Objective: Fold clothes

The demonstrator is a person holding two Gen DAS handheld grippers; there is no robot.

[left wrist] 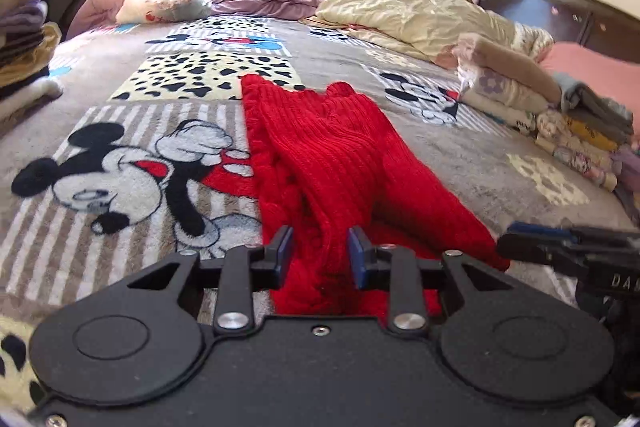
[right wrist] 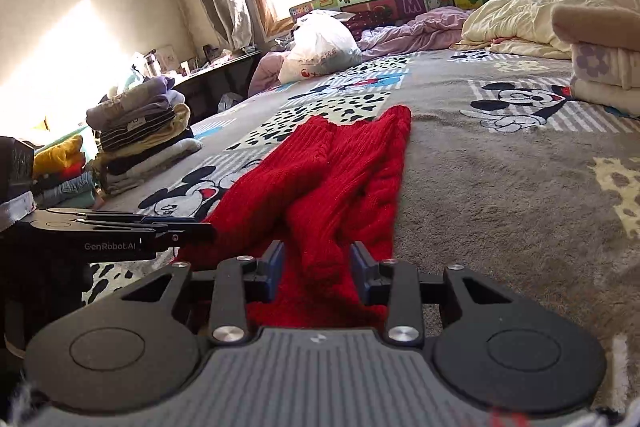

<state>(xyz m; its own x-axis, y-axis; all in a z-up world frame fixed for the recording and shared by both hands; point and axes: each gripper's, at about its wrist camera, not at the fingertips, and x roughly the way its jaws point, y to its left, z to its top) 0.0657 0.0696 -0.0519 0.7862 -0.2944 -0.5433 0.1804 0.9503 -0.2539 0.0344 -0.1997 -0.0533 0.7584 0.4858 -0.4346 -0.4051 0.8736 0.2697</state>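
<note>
Looking along the left gripper [left wrist: 320, 251] in the left wrist view, its fingers [left wrist: 285, 247] stand apart with a ridge of the red knit sweater [left wrist: 320, 147] between them, not pinched. The sweater lies in the centre of the frame on the cartoon-print bed blanket [left wrist: 120, 155], narrowed lengthwise, with ribbed panels, probably the sleeves, laid over its middle. The right gripper [left wrist: 532, 241] shows side-on at the right edge, low beside the sweater's near corner; I cannot tell from here how its fingers stand. The risk in this view is that a closing grip takes only the top ribbed layer, so that lifting peels the panel off and undoes the lengthwise fold.

In the right wrist view the right gripper [right wrist: 316, 265] also has its fingers [right wrist: 276, 263] spread, a raised fold of the sweater [right wrist: 340, 171] sitting loosely between them. The left gripper [right wrist: 188, 225] lies side-on at the left edge, near the sweater's lower left border. Here the danger is uneven work: if one gripper lifts higher or earlier than the other, the heavy knit sags and the hem lands skewed. The plush blanket may also drag on the knit and bunch the underside. The stack of folded clothes [right wrist: 140, 131] at the left of the frame stands well apart, so it is unlikely to be knocked.
</note>
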